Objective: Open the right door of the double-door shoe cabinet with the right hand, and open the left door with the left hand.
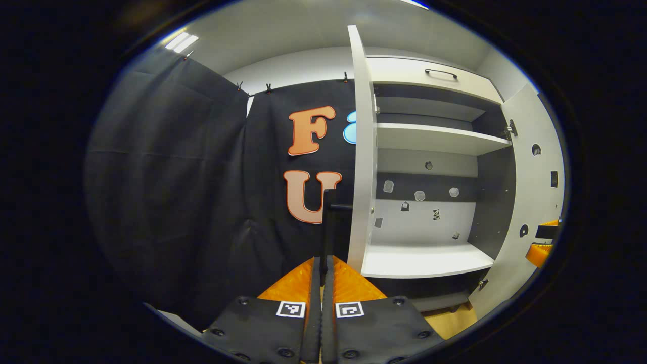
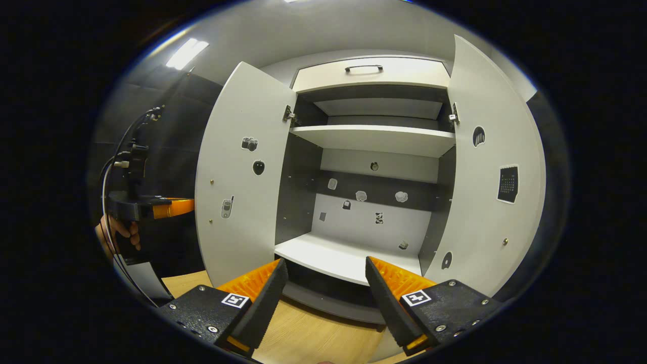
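Observation:
The white shoe cabinet stands with both doors swung wide, showing bare shelves. In the left gripper view, the left door is seen edge-on, and my left gripper is shut on that door's black vertical handle. In the right gripper view, my right gripper is open with nothing between its fingers, in front of the bottom shelf and apart from the right door. The left door stands open at the left, and beyond its outer edge is the left gripper, held by a hand.
A drawer with a black handle sits shut at the cabinet's top. Small stickers dot the inner door faces and the back panel. Black cloth wall hangs left of the cabinet. Wooden floor lies below the right gripper. The right gripper shows beside the right door.

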Motion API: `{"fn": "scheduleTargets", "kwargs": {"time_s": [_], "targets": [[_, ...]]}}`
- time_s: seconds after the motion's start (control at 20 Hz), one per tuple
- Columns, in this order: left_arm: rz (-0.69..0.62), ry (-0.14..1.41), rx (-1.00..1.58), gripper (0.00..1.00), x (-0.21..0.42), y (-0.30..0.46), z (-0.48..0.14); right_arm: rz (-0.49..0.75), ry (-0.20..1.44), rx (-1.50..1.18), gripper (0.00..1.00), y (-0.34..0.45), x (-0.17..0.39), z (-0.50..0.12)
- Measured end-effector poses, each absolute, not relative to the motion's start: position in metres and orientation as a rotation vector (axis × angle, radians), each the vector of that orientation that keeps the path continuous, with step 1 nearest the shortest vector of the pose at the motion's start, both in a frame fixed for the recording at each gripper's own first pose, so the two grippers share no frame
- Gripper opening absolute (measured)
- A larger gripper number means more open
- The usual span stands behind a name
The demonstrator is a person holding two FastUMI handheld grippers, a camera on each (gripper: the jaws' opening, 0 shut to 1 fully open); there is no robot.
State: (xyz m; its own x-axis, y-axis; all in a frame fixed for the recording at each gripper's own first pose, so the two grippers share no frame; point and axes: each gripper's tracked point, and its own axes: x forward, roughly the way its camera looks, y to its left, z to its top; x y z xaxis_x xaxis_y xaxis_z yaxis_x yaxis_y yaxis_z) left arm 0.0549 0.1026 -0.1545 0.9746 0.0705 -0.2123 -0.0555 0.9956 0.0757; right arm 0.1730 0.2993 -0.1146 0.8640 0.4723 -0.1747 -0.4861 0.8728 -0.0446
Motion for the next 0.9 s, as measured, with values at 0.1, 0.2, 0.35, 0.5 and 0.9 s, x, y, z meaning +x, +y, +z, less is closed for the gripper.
{"fn": "scheduleTargets", "kwargs": {"time_s": [0.1, 0.2, 0.35, 0.5, 0.9], "targets": [[0.026, 0.170, 0.065, 0.17, 0.052, 0.087, -0.145, 0.474, 0.141, -0.083, 0.94, 0.293, 0.175, -0.106], [-0.009, 0.131, 0.041, 0.39, 0.042, 0.069, -0.135, 0.439, 0.128, -0.078, 0.94, 0.281, 0.176, -0.099], [-0.071, 0.118, -0.007, 0.60, 0.035, 0.034, -0.131, 0.407, 0.110, -0.064, 0.94, 0.267, 0.176, -0.092], [-0.082, 0.080, 0.008, 0.88, 0.039, 0.015, -0.117, 0.359, 0.078, -0.069, 0.97, 0.249, 0.175, -0.082], [-0.212, 0.050, -0.008, 0.96, 0.043, -0.060, -0.108, 0.251, 0.009, -0.078, 0.94, 0.207, 0.174, -0.058]]}}
